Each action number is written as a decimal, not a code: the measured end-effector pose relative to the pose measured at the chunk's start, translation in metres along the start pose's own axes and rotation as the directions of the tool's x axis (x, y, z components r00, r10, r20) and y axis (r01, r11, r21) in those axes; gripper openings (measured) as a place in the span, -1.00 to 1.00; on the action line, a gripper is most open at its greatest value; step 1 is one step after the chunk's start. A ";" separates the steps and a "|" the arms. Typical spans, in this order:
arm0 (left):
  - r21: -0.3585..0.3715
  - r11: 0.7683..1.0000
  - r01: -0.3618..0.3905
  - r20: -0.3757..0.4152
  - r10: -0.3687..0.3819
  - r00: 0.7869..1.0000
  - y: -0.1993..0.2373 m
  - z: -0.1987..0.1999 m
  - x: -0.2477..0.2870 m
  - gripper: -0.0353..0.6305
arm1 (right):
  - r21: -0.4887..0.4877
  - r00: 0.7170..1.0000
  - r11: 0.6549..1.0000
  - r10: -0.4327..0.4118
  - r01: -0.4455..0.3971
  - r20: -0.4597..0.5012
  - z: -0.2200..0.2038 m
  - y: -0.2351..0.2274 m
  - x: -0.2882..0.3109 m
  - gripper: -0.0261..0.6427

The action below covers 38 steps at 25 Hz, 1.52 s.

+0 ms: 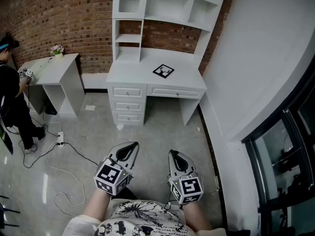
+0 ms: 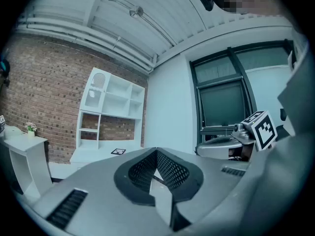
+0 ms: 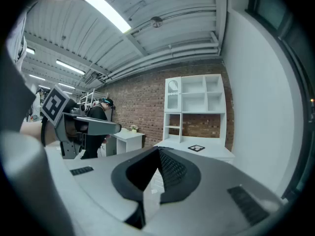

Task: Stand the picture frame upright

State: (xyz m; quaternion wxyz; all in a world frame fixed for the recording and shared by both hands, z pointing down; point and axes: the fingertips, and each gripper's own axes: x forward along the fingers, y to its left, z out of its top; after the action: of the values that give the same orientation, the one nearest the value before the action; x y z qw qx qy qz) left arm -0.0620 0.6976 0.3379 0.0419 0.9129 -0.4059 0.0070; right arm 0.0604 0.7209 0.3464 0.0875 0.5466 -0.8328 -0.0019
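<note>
A black-and-white picture frame (image 1: pixel 163 71) lies flat on the white desk (image 1: pixel 128 75) by the brick wall, far ahead of me. It also shows small in the left gripper view (image 2: pixel 118 151) and in the right gripper view (image 3: pixel 196 148). My left gripper (image 1: pixel 132 146) and right gripper (image 1: pixel 173 155) hang side by side over the floor, well short of the desk. Both are shut with nothing between the jaws. In their own views the left gripper (image 2: pixel 156 150) and the right gripper (image 3: pixel 158 149) point roughly level toward the desk.
A white hutch with shelves (image 1: pixel 167 6) stands on the desk. A smaller white desk (image 1: pixel 51 65) with a flower pot (image 1: pixel 57 49) is at the left, where a person (image 1: pixel 12 95) stands. Cables and a power strip (image 1: pixel 60 138) lie on the floor. A white wall and a dark window (image 1: pixel 290 146) run along the right.
</note>
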 end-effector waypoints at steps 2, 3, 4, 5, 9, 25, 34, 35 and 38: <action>0.007 1.000 0.003 -0.012 -0.003 1.000 0.000 -0.003 0.000 -0.86 | -0.003 1.000 1.000 -0.010 0.010 0.007 0.001 0.000 -0.002 -0.91; 0.012 1.000 0.003 -0.021 -0.003 1.000 0.000 -0.004 -0.001 -0.86 | -0.002 1.000 1.000 -0.011 0.011 0.009 0.001 0.001 -0.003 -0.91; 0.017 1.000 0.001 -0.030 0.000 1.000 0.002 -0.006 -0.002 -0.86 | 0.001 1.000 1.000 -0.009 0.009 0.010 0.001 0.002 -0.002 -0.91; 0.020 1.000 -0.002 -0.038 0.003 0.999 0.004 -0.008 -0.003 -0.86 | 0.006 1.000 1.000 -0.004 0.004 0.010 0.000 0.004 0.000 -0.91; 0.023 1.000 0.001 -0.044 0.000 0.999 0.004 -0.011 0.002 -0.86 | 0.026 1.000 0.999 0.019 -0.019 -0.002 -0.004 0.002 0.004 -0.91; -0.026 1.000 -0.011 -0.090 0.009 0.996 0.008 -0.036 0.033 -0.86 | 0.053 0.996 0.998 -0.009 0.013 -0.085 -0.040 -0.028 0.021 -0.91; -0.049 0.998 0.031 -0.070 -0.035 0.997 0.028 -0.046 0.071 -0.86 | 0.072 0.995 0.997 0.032 -0.025 -0.094 -0.057 -0.044 0.063 -0.91; -0.051 0.998 0.036 -0.073 -0.040 0.997 0.032 -0.047 0.078 -0.86 | 0.078 0.994 0.997 0.037 -0.030 -0.098 -0.059 -0.047 0.070 -0.91; -0.066 0.997 0.041 -0.091 -0.047 0.995 0.046 -0.051 0.104 -0.86 | 0.083 0.991 0.995 0.056 -0.045 -0.124 -0.063 -0.057 0.092 -0.91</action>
State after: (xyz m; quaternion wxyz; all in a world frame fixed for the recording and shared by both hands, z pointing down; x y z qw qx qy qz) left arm -0.0257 0.5943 0.3964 0.0901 0.9185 -0.3835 0.0354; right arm 0.0864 0.6200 0.4158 0.1178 0.5275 -0.8386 0.0683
